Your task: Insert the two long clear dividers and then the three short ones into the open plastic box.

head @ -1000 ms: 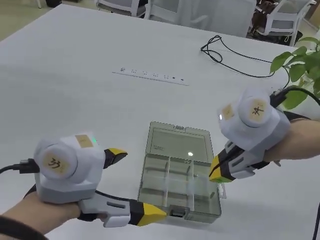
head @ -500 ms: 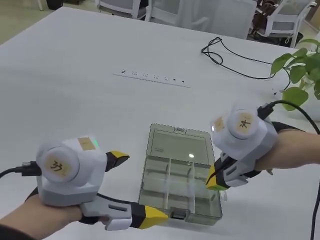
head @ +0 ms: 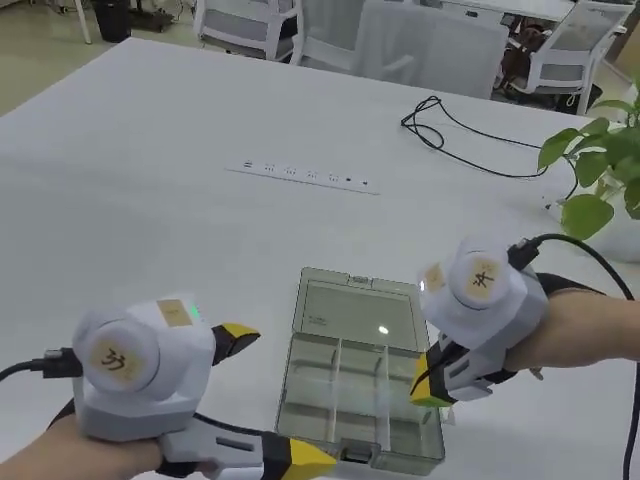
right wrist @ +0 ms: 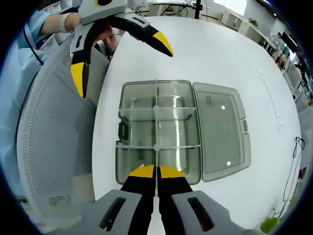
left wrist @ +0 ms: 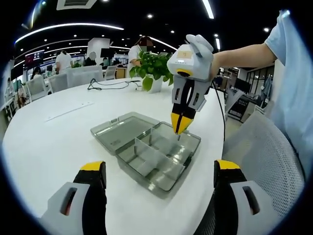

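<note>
The open plastic box [right wrist: 119, 156] sits directly ahead of my right gripper [right wrist: 156, 170], its lid [right wrist: 220, 132] laid flat to that gripper's right. A clear centre divider [right wrist: 156, 98] runs away from the jaws down the box's middle. The jaws are pressed together on its near end. Two cross dividers [right wrist: 176, 147] stand across it, splitting the box into compartments. The clear walls make it hard to see whether each one is fully seated.

My left gripper [left wrist: 159, 171] has its jaws spread wide and holds nothing. From it, the box [left wrist: 138, 169] lies just ahead, between the line of the two tips. The right gripper [left wrist: 181, 125] points down into the box's far side.

The white table [head: 150, 200] ends just to the left of the right gripper's jaws, close along the box, with a mesh chair [right wrist: 54, 122] past that edge. Beyond the lid [head: 350, 300] the surface is open as far as a power strip [head: 305, 172], with a black cable [head: 470, 120] and a potted plant [head: 600, 150] farther right.

Round tan stickers top both grippers, but I cannot read their marks. Small print on the lid is also too fine to read.
</note>
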